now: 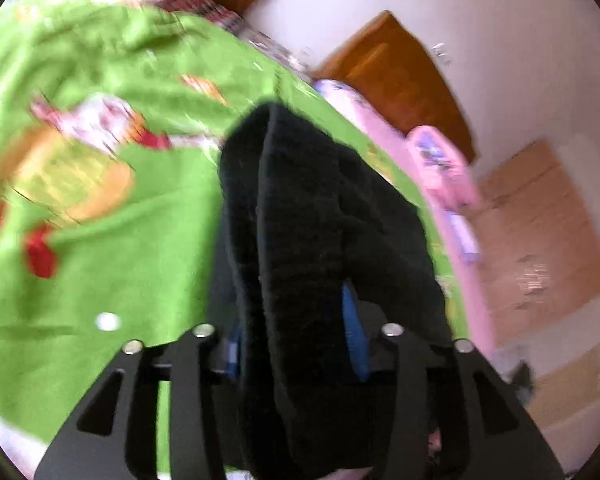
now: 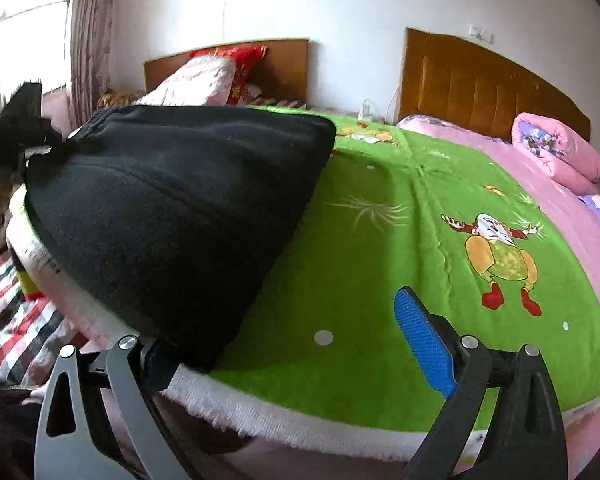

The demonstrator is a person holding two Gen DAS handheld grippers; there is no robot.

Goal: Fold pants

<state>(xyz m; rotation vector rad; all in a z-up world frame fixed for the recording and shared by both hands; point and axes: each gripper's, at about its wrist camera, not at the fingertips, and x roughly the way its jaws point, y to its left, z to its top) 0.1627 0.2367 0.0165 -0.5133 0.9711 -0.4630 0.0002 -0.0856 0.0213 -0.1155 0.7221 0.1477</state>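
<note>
Left wrist view — the left gripper (image 1: pixel 296 344) points down toward a green blanket (image 1: pixel 140 240) printed with a cartoon figure (image 1: pixel 80 160). A thick fold of the black pants (image 1: pixel 312 216) fills the space between its two fingers and rises ahead of them; the blue pads (image 1: pixel 354 328) show beside the cloth on both sides. Whether the pads press on the cloth cannot be told, as the picture is blurred. Beyond the pants to the right lie a pink quilt (image 1: pixel 440 160), a wooden headboard (image 1: pixel 400 76) and a cardboard box (image 1: pixel 540 232).

Right wrist view — the right gripper (image 2: pixel 300 356) stands wide apart, grasping nothing. Its right finger (image 2: pixel 424 344) hangs over bare blanket (image 2: pixel 360 260); its left finger (image 2: pixel 156 360) sits at the lower corner of the pants (image 2: pixel 172 200), which hang as a black sheet ahead and to the left. Far ahead stand two headboards (image 2: pixel 480 80) and a pink pillow (image 2: pixel 560 152).
</note>
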